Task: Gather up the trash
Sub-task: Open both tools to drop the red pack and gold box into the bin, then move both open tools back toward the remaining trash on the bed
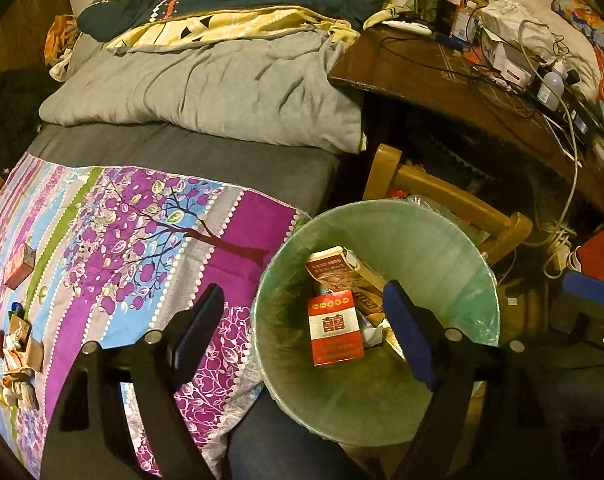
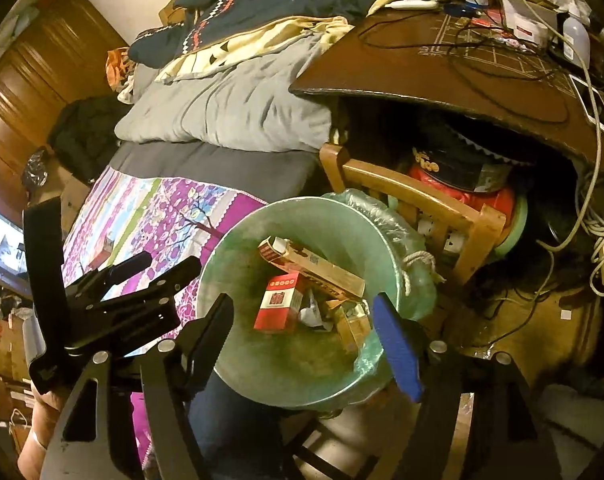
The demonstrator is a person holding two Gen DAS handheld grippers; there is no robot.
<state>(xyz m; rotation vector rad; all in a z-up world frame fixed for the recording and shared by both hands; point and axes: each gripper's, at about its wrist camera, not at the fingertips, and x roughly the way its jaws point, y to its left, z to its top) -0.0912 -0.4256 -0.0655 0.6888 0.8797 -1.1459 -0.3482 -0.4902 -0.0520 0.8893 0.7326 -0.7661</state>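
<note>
A green trash bin stands beside the bed; it also shows in the right wrist view. Inside lie a red-and-white cigarette box, a long brown carton and scraps. My left gripper is open and empty, over the bin's near rim. My right gripper is open and empty above the bin, where the red box and carton show. More trash lies on the purple floral bedsheet: a small red box and a pile of wrappers at the far left.
A wooden chair stands behind the bin. A dark desk with cables, boxes and bottles is at the right. A grey quilt and clothes lie at the bed's head. The left gripper's body shows left in the right wrist view.
</note>
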